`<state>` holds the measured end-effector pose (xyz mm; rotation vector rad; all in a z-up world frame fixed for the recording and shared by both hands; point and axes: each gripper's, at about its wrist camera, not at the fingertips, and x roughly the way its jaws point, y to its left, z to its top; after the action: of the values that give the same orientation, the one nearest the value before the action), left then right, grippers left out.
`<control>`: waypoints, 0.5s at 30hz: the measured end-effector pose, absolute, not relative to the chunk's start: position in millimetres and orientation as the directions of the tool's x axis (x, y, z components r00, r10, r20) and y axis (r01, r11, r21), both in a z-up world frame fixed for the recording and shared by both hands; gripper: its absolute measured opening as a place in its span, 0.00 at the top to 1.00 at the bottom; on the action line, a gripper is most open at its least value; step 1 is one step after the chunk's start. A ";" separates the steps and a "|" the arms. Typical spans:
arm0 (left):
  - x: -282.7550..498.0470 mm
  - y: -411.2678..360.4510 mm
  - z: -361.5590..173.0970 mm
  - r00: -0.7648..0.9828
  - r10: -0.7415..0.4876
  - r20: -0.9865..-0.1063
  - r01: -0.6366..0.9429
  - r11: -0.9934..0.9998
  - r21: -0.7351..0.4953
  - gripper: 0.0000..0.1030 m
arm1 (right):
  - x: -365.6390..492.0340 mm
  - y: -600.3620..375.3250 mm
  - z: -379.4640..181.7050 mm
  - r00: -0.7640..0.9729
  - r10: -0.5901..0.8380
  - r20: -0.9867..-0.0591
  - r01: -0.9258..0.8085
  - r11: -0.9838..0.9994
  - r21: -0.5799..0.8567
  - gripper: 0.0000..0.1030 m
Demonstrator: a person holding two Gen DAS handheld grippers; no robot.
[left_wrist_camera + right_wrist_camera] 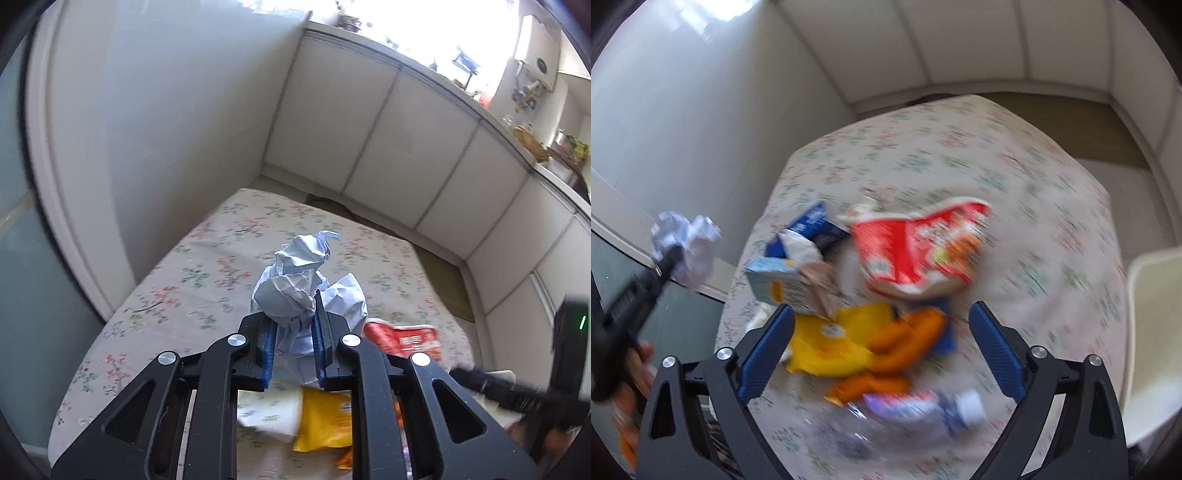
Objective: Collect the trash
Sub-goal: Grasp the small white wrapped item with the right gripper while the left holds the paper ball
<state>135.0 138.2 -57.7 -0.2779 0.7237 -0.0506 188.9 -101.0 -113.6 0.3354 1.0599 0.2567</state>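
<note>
The left gripper (293,332) has its fingers (268,343) pinched nearly together on a crumpled ball of white paper (295,284), lifted clear above the floral-clothed surface (207,277). Paper this light and soft crushes easily; a hold across its bulk should suffice.

The right gripper (881,347) hangs wide open and empty over the heap. At its twelve o'clock lies a torn red crinkly snack bag (916,251), at ten a pale blue carton (775,280), between the fingers a yellow wrapper (827,343), and at six a clear plastic bottle (912,410). The wrappers look slippery and limp, best pinched at a raised fold; the bottle may roll, so across its body.
</note>
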 end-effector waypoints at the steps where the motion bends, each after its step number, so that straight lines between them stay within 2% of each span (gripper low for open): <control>1: 134.7 144.6 -63.0 0.748 -0.119 -0.653 -0.078 0.961 -0.264 0.84 | 206.2 -81.6 -109.3 0.445 0.371 -0.815 -0.081 0.923 0.376 0.13; 6: 144.6 174.2 -69.0 0.739 -0.187 -0.648 -0.119 0.910 -0.398 0.84 | 252.8 -21.8 -119.5 0.352 0.313 -0.882 -0.144 0.949 0.279 0.24; 11: 149.1 189.1 -72.7 0.720 -0.231 -0.654 -0.131 0.881 -0.455 0.84 | 276.4 6.7 -143.7 0.289 0.240 -0.927 -0.141 0.968 0.207 0.26; 15: 151.1 198.5 -75.8 0.716 -0.245 -0.654 -0.148 0.862 -0.485 0.84 | 287.4 16.5 -157.4 0.268 0.216 -0.939 -0.140 0.973 0.184 0.33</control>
<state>151.1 198.5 -75.8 -0.5435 0.7809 -0.0569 287.4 16.5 -157.4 0.0690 1.2779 0.2402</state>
